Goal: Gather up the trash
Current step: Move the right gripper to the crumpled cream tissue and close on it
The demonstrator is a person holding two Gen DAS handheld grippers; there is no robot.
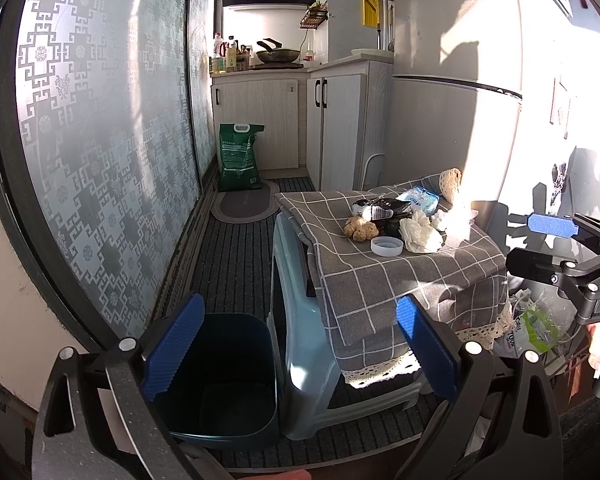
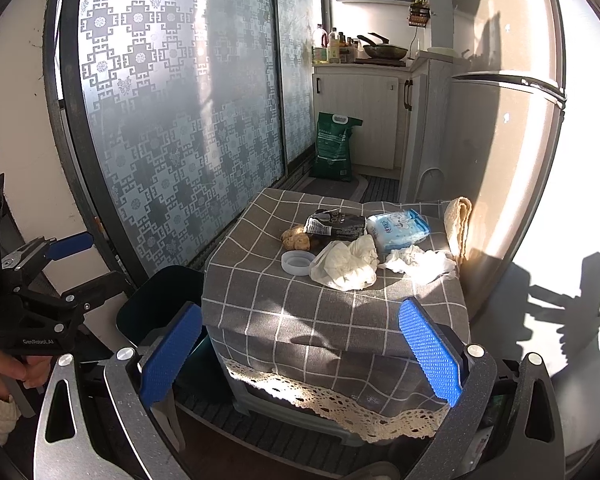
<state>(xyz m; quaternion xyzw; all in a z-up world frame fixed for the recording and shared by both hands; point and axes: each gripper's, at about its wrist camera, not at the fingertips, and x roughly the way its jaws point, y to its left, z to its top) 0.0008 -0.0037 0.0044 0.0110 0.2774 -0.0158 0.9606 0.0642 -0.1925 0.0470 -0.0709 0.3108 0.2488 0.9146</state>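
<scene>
Holding our right gripper and left gripper spread wide and empty, we face the cloth-covered stool. On its top lies the crumpled tissue, light and soft, we judge; pinch its bunched middle. Left of the stool, the dark bin looks empty.

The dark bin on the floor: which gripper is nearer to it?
Left. The left gripper hangs open right above the dark bin, which sits beside the stool. The right gripper is also open but faces the cloth-covered stool, the bin off to its left.
</scene>
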